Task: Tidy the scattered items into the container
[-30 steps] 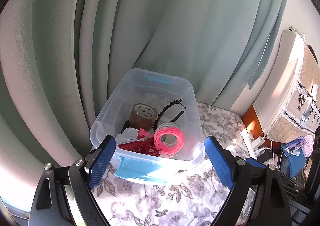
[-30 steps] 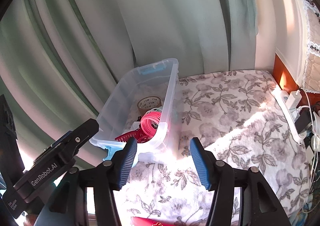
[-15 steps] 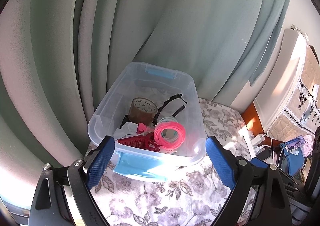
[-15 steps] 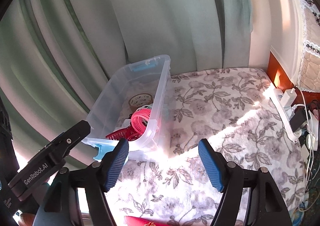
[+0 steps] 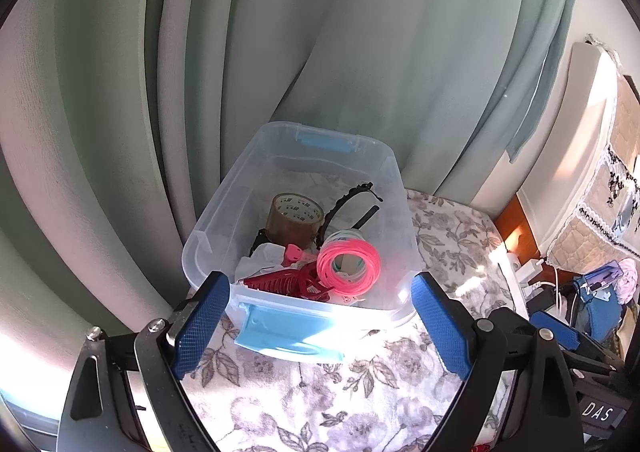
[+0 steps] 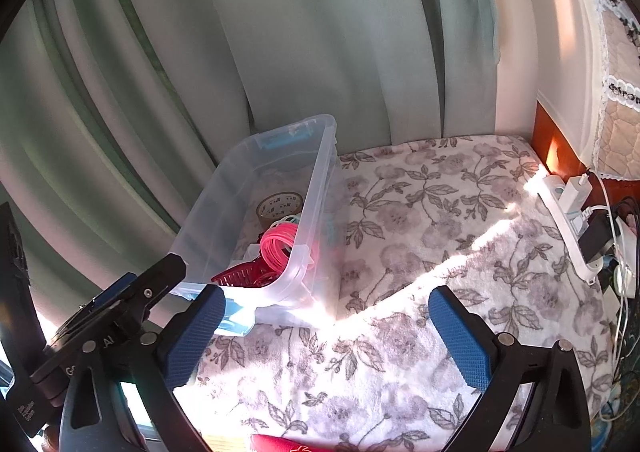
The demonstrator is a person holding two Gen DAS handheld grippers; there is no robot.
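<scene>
Right wrist view: bin filled, jaws freeing

The clear plastic storage bin (image 6: 256, 220) sits against the curtain on the floral blanket (image 6: 440, 236); right gripper (image 6: 326, 336) jaws opening, nothing between them; left gripper (image 5: 316, 328) jaws wide, holding nothing; judge next: scan the blanket for strays.

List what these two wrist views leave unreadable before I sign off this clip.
- Red item, right wrist view: cut off by the bottom edge, unidentifiable.
- White item in the clear bin, left wrist view: half buried under the red claw clip.
- Tape roll print: too small.
- Power strip clutter: tangled, edge-cropped.
</scene>
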